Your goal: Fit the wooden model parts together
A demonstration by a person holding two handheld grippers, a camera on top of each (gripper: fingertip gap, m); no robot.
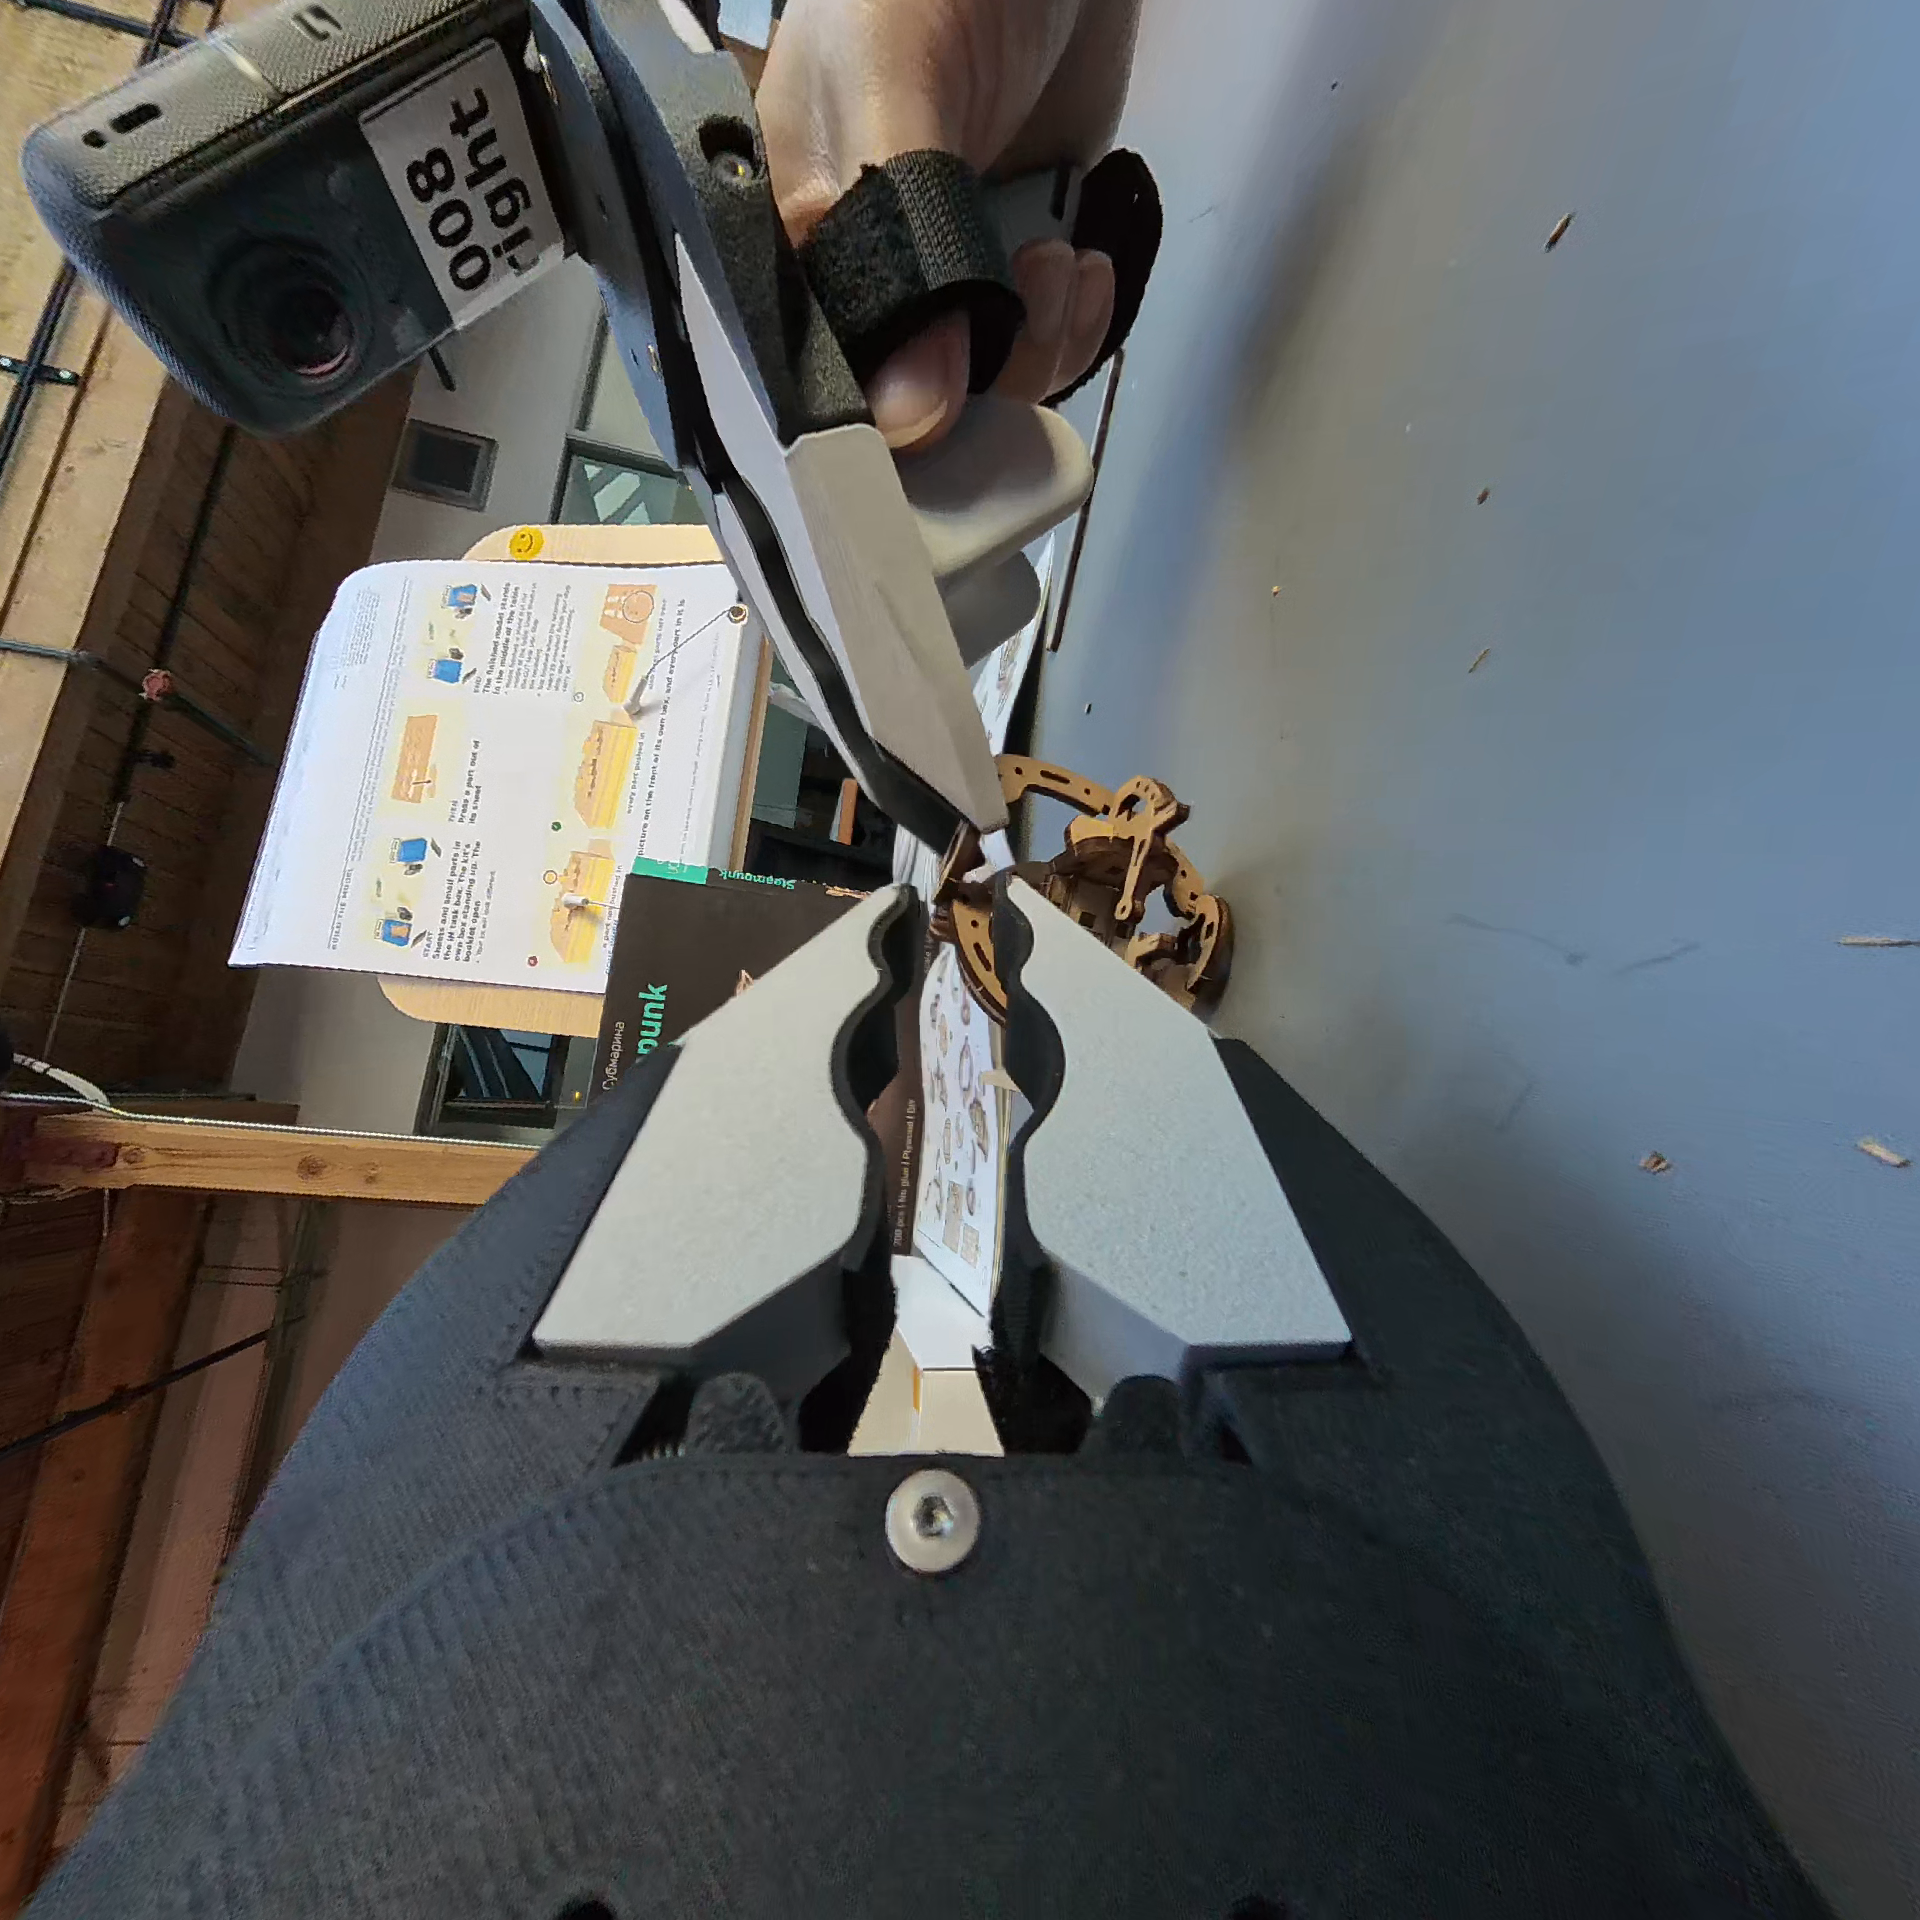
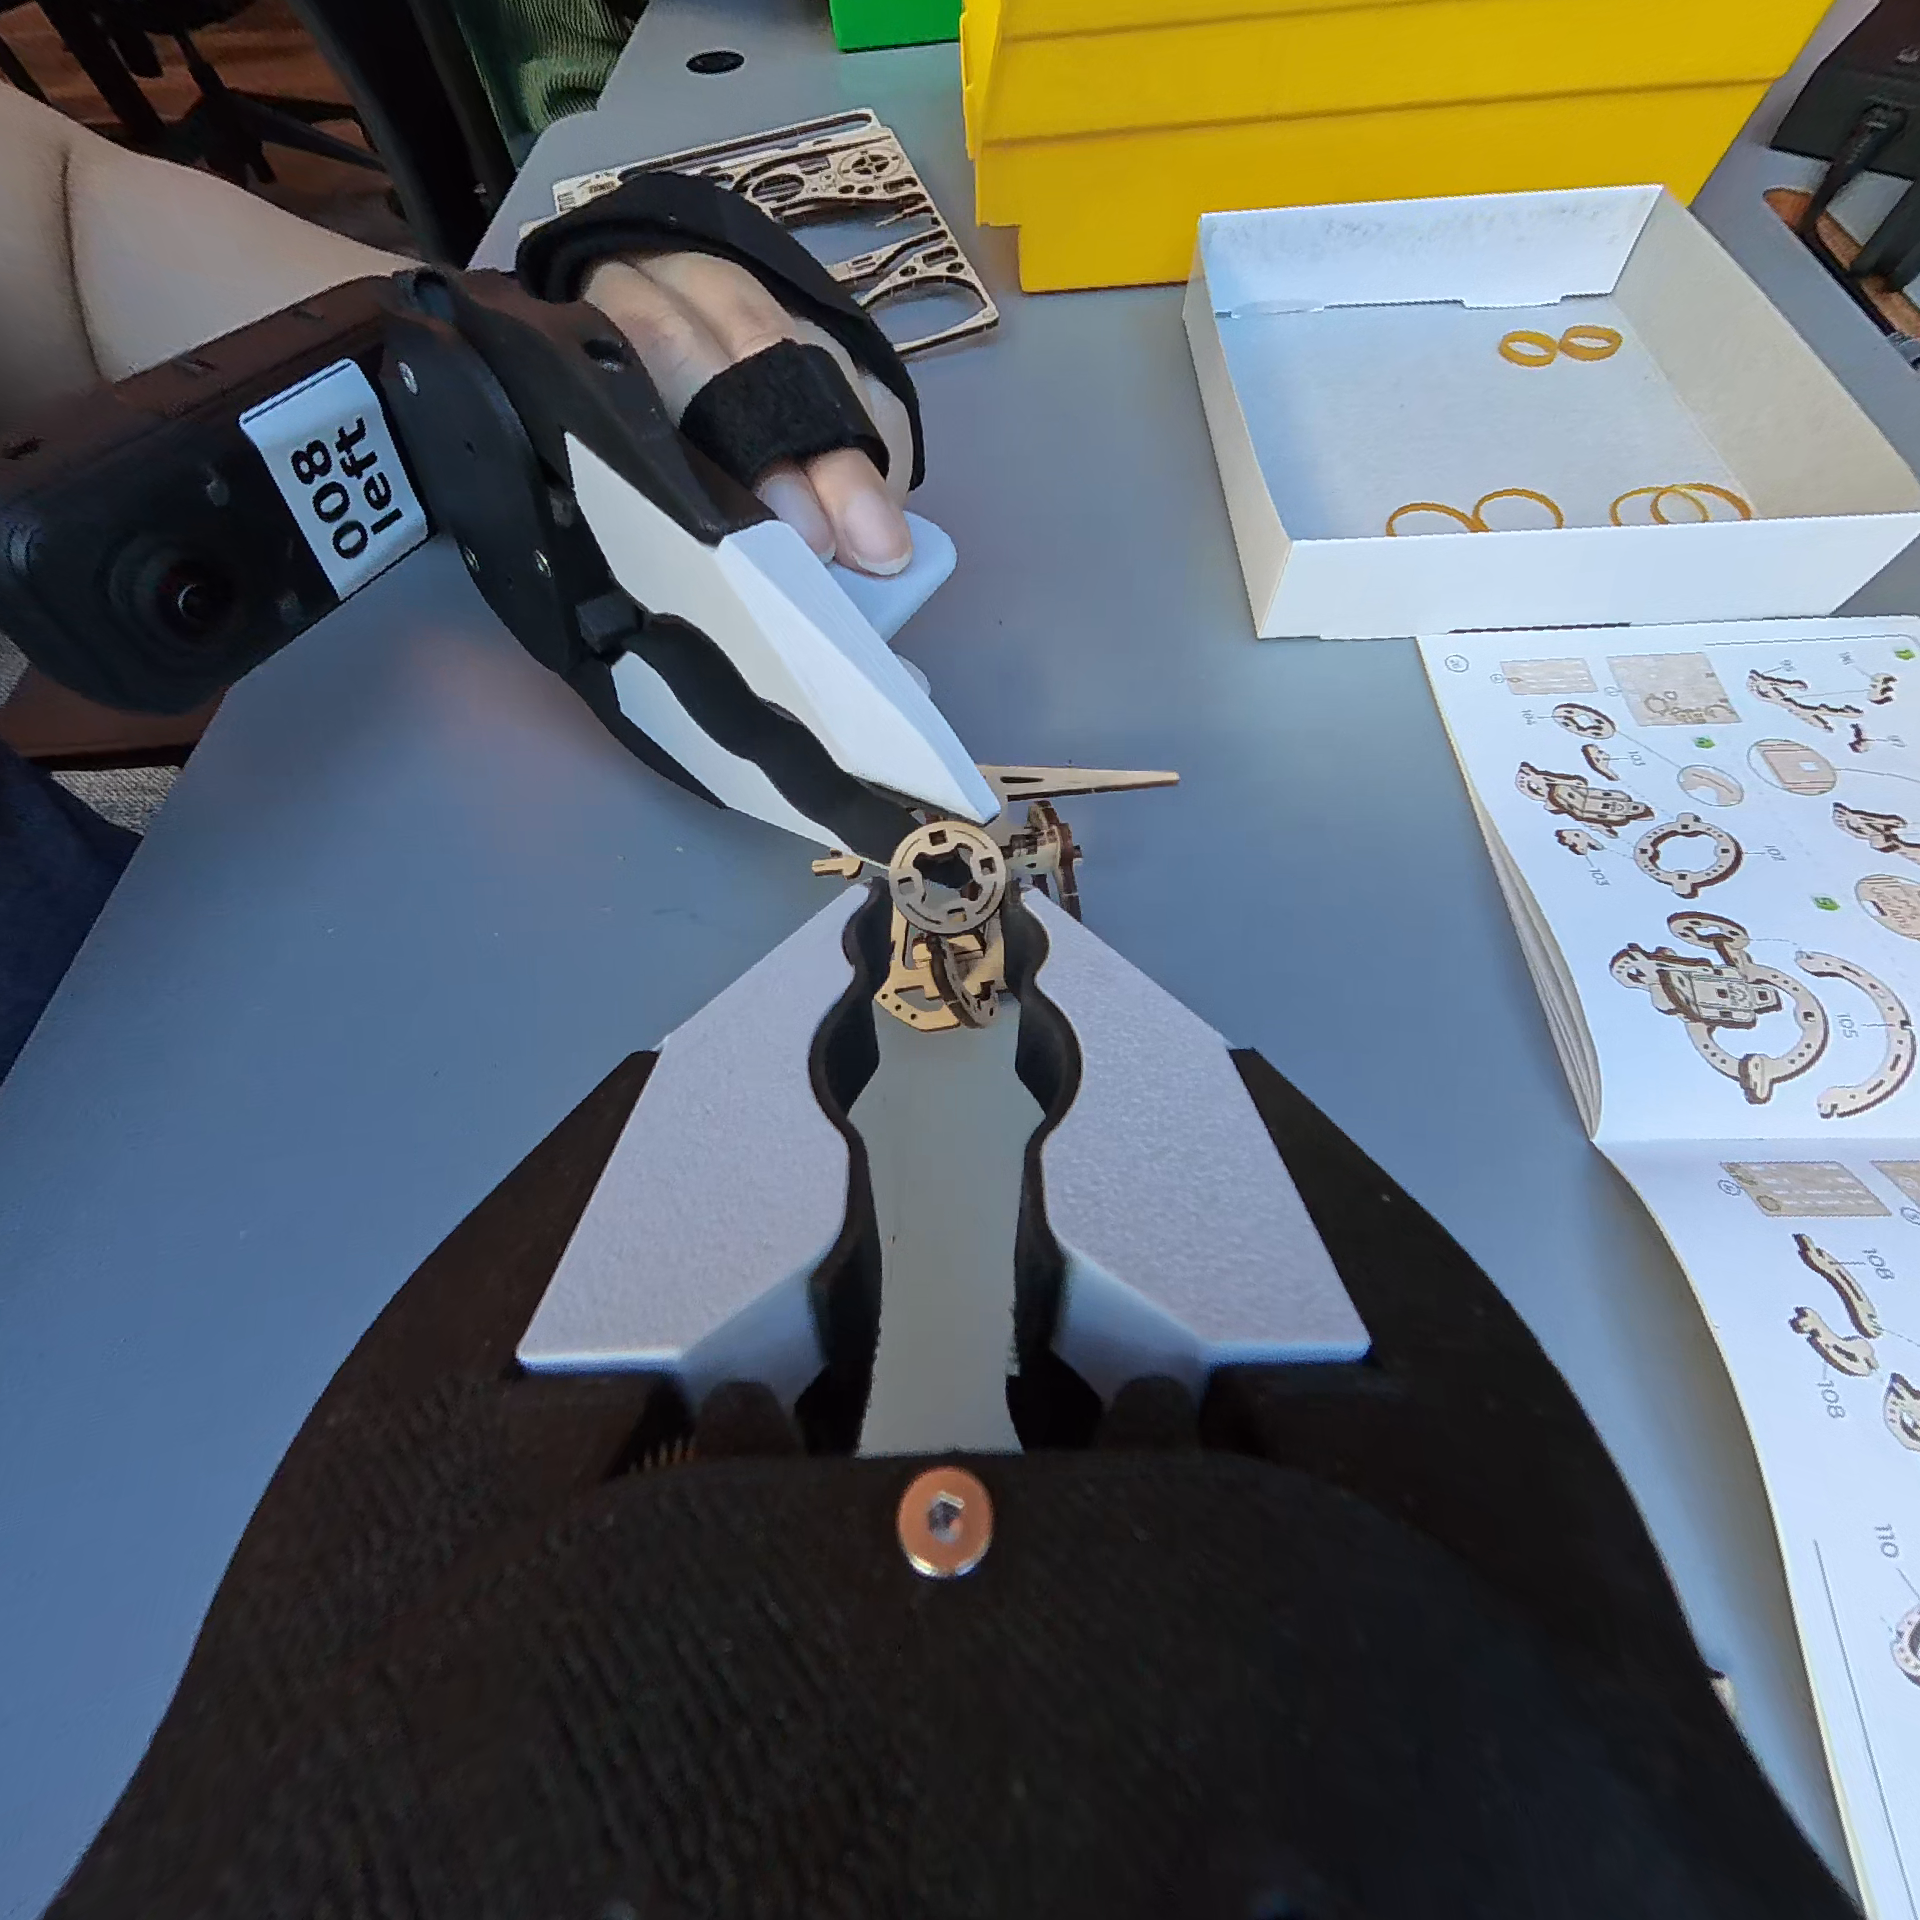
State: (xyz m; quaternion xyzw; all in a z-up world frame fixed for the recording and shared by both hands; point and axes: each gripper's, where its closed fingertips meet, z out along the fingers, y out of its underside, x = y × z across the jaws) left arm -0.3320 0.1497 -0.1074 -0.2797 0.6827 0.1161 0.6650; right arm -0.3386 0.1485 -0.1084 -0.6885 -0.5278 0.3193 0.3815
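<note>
A small wooden model [image 2: 940,883] of rings and gear-like pieces is held just above the grey table [image 2: 416,935]. My right gripper [image 2: 945,909] is shut on it from the near side, the model's round slotted disc between its tips. My left gripper [image 2: 935,826] comes in from the left and pinches the model's top. In the left wrist view, my left gripper [image 1: 958,902] is shut on a curved ring piece [image 1: 971,961] of the model [image 1: 1122,894], and the right gripper [image 1: 987,826] meets it from above. A thin pointed wooden piece [image 2: 1081,779] sticks out to the right.
A white box [image 2: 1278,582] with yellow rubber bands, yellow bins [image 2: 1351,125] and an emptied plywood sheet [image 2: 831,208] lie at the back. An open instruction booklet [image 2: 1714,883] lies on the right. A propped instruction sheet [image 1: 488,769] and a dark box [image 1: 707,987] stand behind. Wood chips [image 1: 1881,1151] dot the table. Only a small space, under 4 cm, lies between the two pairs of fingers.
</note>
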